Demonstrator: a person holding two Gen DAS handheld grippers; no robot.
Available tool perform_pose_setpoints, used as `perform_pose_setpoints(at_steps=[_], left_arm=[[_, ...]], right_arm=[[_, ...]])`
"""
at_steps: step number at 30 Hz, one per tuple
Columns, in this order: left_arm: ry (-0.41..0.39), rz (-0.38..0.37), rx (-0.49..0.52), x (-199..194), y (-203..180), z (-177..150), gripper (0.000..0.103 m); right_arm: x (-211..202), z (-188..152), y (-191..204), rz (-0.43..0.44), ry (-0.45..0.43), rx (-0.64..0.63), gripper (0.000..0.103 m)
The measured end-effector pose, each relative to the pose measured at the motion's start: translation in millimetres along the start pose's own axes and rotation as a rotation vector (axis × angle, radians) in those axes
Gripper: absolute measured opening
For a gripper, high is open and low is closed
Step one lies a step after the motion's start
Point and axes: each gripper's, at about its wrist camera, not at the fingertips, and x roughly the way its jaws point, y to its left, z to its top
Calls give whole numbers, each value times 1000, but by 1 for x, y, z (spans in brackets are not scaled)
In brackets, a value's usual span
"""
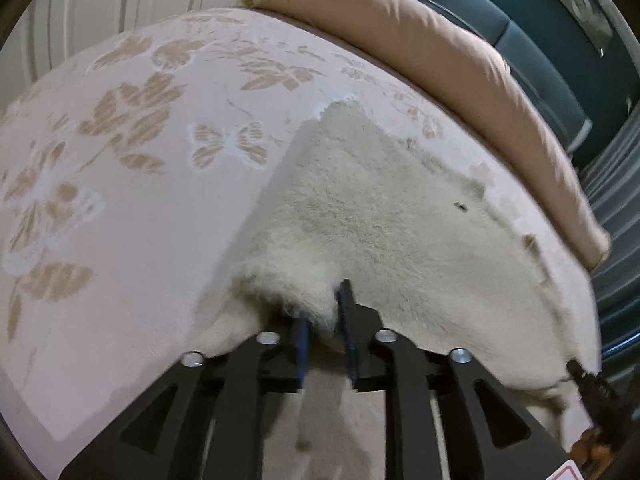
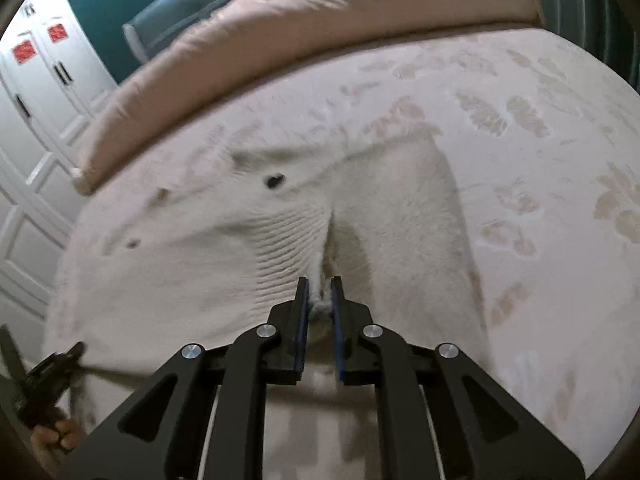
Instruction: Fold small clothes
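A white fleece garment (image 1: 380, 208) (image 2: 400, 200) with dark buttons (image 2: 275, 180) lies spread on a pale bed cover (image 1: 140, 200) printed with butterflies. My left gripper (image 1: 322, 304) is shut on a bunched near edge of the garment; fleece fills the gap between its blue pads and covers its left fingertip. My right gripper (image 2: 320, 284) is shut on a fold of the garment beside its ribbed hem, a tuft pinched between the pads. The held fabric rises off the cover towards each gripper. Each view shows the other gripper at its lower edge, the right (image 1: 588, 384) and the left (image 2: 52, 376).
A long pink bolster (image 1: 400, 28) (image 2: 320, 12) runs along the far side of the bed, with a teal headboard (image 1: 540, 40) behind it. White wardrobe doors (image 2: 36, 100) stand beyond the bed. A hand (image 2: 52, 436) holds the left gripper.
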Motion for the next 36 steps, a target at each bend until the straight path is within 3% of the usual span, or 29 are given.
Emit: perform_pose_setpoints(at_steps=[1, 3, 4, 5, 8, 9, 13, 17, 23, 25, 26, 27, 28, 29, 30, 31, 32, 33, 36], left_arm=[[1, -9, -6, -12, 5, -3, 24], [3, -18, -7, -37, 18, -10, 30], [3, -17, -4, -49, 24, -15, 35], [6, -11, 4, -65, 33, -24, 46], [26, 0, 24, -110, 57, -54, 63], [41, 6, 27, -121, 65, -66, 63], [138, 0, 31, -159, 93, -119, 63], [224, -76, -23, -170, 101, -162, 64], [248, -136, -8, -169, 80, -182, 67], [264, -199, -20, -165, 74, -180, 67], [270, -214, -29, -164, 72, -180, 65], [273, -227, -36, -162, 69, -179, 56], [273, -234, -35, -160, 67, -178, 44], [287, -232, -23, -157, 63, -176, 17], [290, -233, -17, -157, 61, -175, 5], [287, -232, -18, -159, 59, -173, 5], [263, -247, -21, -167, 57, -169, 5], [246, -257, -15, -173, 55, -166, 4], [187, -259, 44, -201, 45, -158, 4]], right_arm=[[-20, -7, 1, -29, -27, -23, 12], [-51, -23, -8, -46, -41, -48, 35], [-67, -31, -15, -52, -46, -50, 41], [-89, -45, -28, -54, -49, -41, 49], [-136, -93, -67, -59, -14, -2, 60], [-149, -111, -79, -72, 3, 14, 63], [-182, -179, -115, -88, 117, 101, 64], [-188, -228, -127, -12, 203, 207, 64], [-178, -234, -99, 83, 207, 215, 68], [-174, -233, -89, 94, 200, 203, 69], [-170, -232, -83, 100, 198, 199, 70], [-167, -231, -79, 98, 193, 197, 70], [-166, -230, -75, 101, 188, 198, 69], [-166, -229, -71, 111, 179, 203, 60], [-166, -226, -69, 115, 174, 203, 44], [-167, -222, -65, 111, 167, 190, 34], [-170, -219, -61, 99, 155, 176, 14], [-174, -215, -59, 93, 141, 165, 8], [-199, -208, -54, 85, 77, 124, 5]])
